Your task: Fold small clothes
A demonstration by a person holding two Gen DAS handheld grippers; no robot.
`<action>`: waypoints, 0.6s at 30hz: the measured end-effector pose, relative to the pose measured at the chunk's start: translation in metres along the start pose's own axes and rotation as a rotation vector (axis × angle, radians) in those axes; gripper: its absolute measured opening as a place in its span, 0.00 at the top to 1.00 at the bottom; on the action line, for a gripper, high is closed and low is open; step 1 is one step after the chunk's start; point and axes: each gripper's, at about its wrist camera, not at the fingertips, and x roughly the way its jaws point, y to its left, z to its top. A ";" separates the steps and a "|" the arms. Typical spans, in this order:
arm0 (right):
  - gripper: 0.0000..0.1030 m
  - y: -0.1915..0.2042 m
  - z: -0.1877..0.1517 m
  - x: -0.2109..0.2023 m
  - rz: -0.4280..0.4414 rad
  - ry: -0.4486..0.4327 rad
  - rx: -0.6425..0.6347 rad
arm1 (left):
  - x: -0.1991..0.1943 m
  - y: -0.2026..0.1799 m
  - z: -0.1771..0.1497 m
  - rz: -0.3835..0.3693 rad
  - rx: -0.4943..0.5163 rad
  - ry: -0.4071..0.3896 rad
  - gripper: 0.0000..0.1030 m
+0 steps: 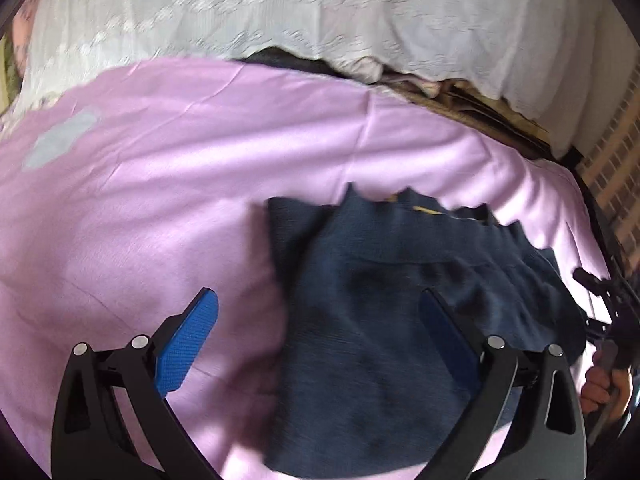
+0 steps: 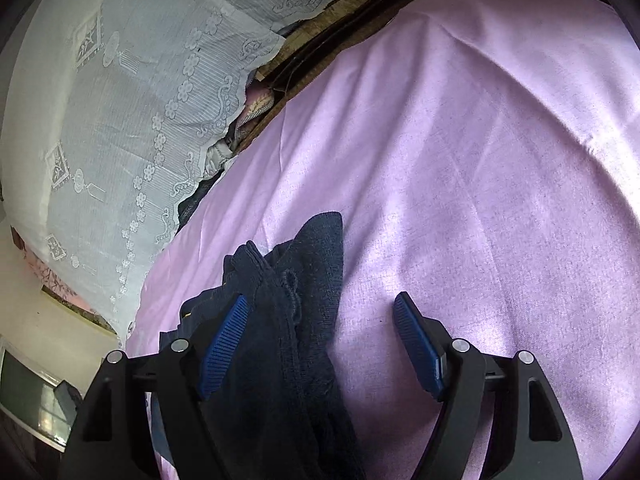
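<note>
Nothing to read here: no lettering, label, brand or number shows anywhere in either wrist view.

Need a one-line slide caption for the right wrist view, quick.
Right gripper, jaws open, above a rumpled navy garment on a pink sheet, white lace cloth behind.

Pink sheet (image 2: 480, 160) spread ahead of both grippers, white lace cloth (image 2: 120, 100) beyond it, daylight patches.
</note>
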 end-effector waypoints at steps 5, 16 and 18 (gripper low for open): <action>0.16 0.002 -0.002 0.007 0.016 0.030 -0.022 | 0.002 -0.052 -0.012 -0.060 0.113 0.034 0.05; 0.03 0.013 -0.018 0.005 0.021 0.063 -0.182 | 0.028 -0.077 -0.031 -0.052 0.160 0.063 0.04; 0.03 0.010 -0.020 0.000 0.047 0.063 -0.170 | 0.028 -0.077 -0.034 -0.054 0.163 0.053 0.04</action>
